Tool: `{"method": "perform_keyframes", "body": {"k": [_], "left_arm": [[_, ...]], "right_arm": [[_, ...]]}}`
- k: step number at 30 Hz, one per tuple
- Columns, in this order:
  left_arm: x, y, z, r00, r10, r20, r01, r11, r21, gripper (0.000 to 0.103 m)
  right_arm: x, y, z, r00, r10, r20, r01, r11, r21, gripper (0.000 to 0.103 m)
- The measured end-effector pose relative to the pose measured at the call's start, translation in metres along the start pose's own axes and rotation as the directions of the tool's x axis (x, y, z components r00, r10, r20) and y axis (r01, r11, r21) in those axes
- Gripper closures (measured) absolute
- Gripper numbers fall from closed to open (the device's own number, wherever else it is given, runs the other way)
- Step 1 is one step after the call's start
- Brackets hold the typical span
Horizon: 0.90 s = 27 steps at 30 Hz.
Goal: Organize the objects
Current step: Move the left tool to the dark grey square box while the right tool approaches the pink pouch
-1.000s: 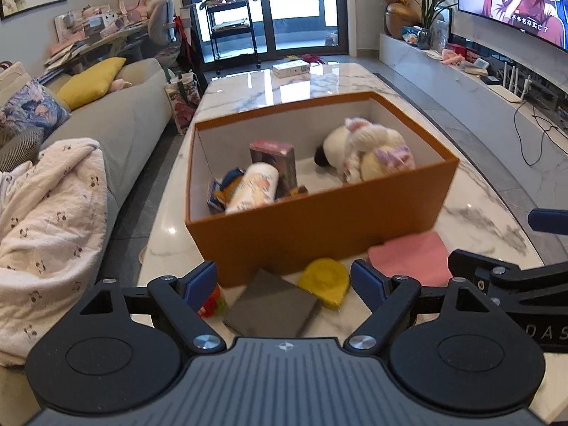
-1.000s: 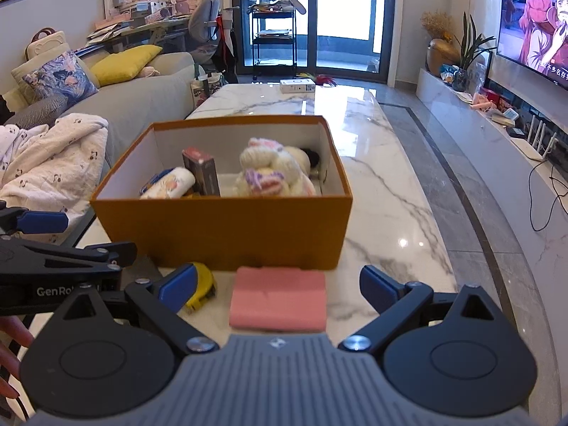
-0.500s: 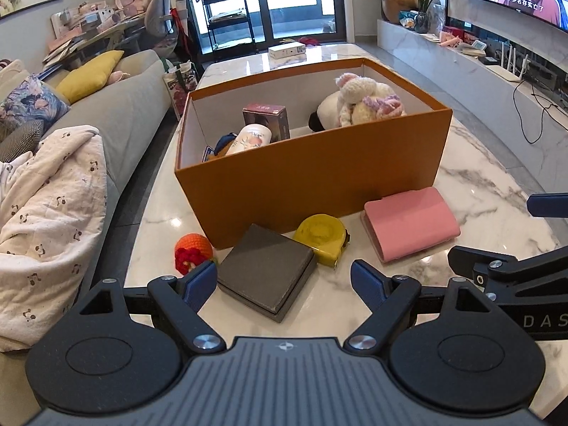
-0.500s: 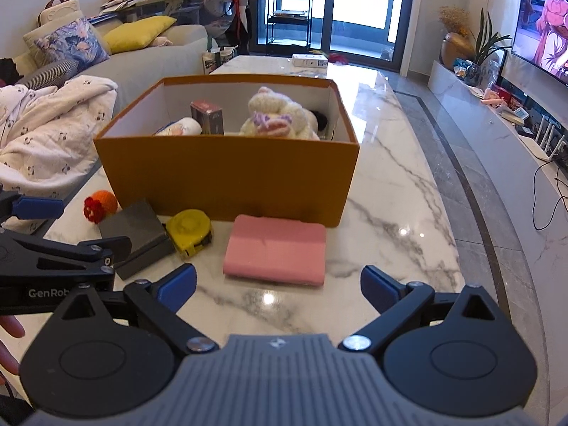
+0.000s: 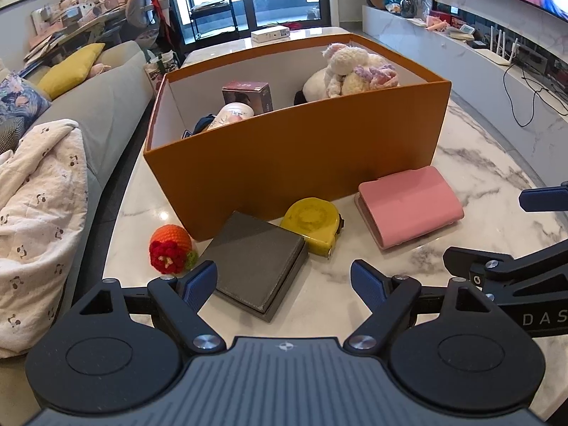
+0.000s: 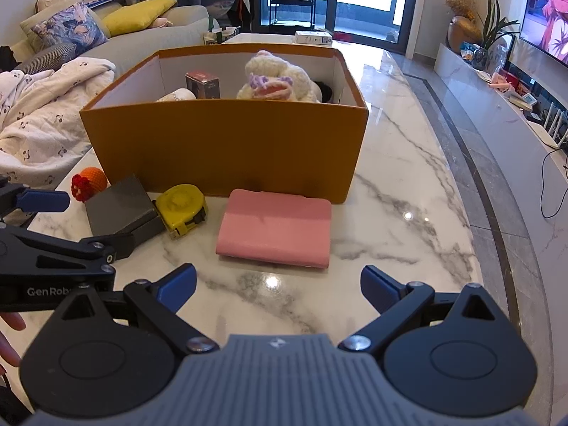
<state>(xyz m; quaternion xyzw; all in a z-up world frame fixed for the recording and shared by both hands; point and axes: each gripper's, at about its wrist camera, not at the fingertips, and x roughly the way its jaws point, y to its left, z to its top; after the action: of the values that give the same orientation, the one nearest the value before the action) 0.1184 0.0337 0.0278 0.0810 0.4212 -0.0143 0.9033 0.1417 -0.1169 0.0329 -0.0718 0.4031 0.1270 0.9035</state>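
Four loose things lie in a row on the marble table [image 6: 408, 191], all close to the near wall of the orange box [image 5: 301, 156]. From left to right they are a knitted orange ball [image 5: 170, 248], a flat grey box [image 5: 254, 264], a yellow tape measure [image 5: 310, 225] and a pink pouch [image 5: 408, 206].

The pink pouch lies just beside the box wall, near the right corner of the box. The tape measure touches the right edge of the grey box. The grey box is turned at an angle, with one corner toward the orange box and another corner toward the left gripper [image 5: 284, 282]. The ball lies near the left edge of the table, beside the sofa [image 5: 106, 81] and a white blanket [image 5: 39, 184].

Bare marble is open between the row of things and both grippers. More bare marble runs along the right side of the orange box, up to the curved right edge of the table. Inside the box stand a small carton [image 5: 248, 94], a white bottle [image 5: 230, 115] and a plush toy [image 5: 351, 67].

The left gripper hovers low over the table with its fingers spread wide and holds nothing. The near corner of the grey box lies between its fingers. The right gripper [image 6: 278, 285] is also spread wide and holds nothing. It points at the pink pouch from a little behind it, and bare marble lies between its fingers.
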Motion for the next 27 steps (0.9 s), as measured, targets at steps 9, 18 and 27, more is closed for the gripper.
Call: {"method": "perform_keyframes", "body": {"k": [9,18,27], "left_arm": [[0.001,-0.03,-0.009,1.0,-0.025,-0.006,0.025,0.999,0.037,0.006],[0.006,-0.026,-0.008,0.997,-0.077,0.022,0.076,0.996,0.039,0.006],[0.026,0.005,0.004,0.988,-0.152,0.038,0.151,0.988,0.043,0.006]], "right_arm": [[0.003,-0.021,-0.013,0.997,0.013,-0.07,-0.018,0.997,-0.075,0.004],[0.015,-0.029,-0.009,0.995,0.011,-0.096,-0.018,0.997,-0.076,0.004],[0.021,-0.014,-0.009,0.992,0.039,-0.12,-0.055,0.99,-0.132,0.004]]}}
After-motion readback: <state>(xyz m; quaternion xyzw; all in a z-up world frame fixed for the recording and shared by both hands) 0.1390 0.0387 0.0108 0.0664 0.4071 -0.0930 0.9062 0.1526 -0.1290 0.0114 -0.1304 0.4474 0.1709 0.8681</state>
